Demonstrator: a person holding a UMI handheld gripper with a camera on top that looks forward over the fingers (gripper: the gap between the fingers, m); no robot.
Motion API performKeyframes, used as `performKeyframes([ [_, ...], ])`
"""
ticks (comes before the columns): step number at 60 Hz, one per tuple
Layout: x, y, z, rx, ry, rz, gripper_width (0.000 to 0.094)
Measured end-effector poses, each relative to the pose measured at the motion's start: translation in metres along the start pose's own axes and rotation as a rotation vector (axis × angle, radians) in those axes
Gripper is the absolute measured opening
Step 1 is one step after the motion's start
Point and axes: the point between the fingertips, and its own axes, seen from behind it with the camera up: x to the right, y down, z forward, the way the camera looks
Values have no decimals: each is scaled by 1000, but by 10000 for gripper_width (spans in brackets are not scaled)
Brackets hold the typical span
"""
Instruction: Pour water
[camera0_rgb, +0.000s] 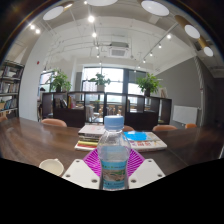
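Clear plastic water bottle w/ blue cap upright between the two white fingers of the handheld gripper. Jaws narrow, clamped on the bottle's lower body, magenta pads pressed to both sides. Behind the bottle, dark brown wooden worktop; stack of books and papers (one w/ blue cover) toward its far edge. Small white cup at near edge, left of fingers. Beyond: chairs, potted green plants by windows.

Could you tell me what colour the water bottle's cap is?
Blue; the water bottle shows its cap in the gripper view.
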Motion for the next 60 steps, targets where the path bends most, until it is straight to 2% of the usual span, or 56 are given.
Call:
performKeyframes([
  [2, 0, 13, 2, -20, -9, 15, 280],
  [3, -25, 25, 6, -28, 0, 24, 275],
  [12, 1, 68, 17, -92, 1, 43, 277],
  [21, -11, 67, 8, -53, 12, 43, 277],
  [32, -8, 72, 13, -72, 21, 62, 458],
  [38, -4, 72, 2, -94, 37, 95, 746],
  [41, -4, 71, -12, -102, 39, 99, 848],
  [43, -4, 73, -20, -113, 40, 104, 876],
  [60, -32, 103, -122, -214, 1, 132, 859],
])
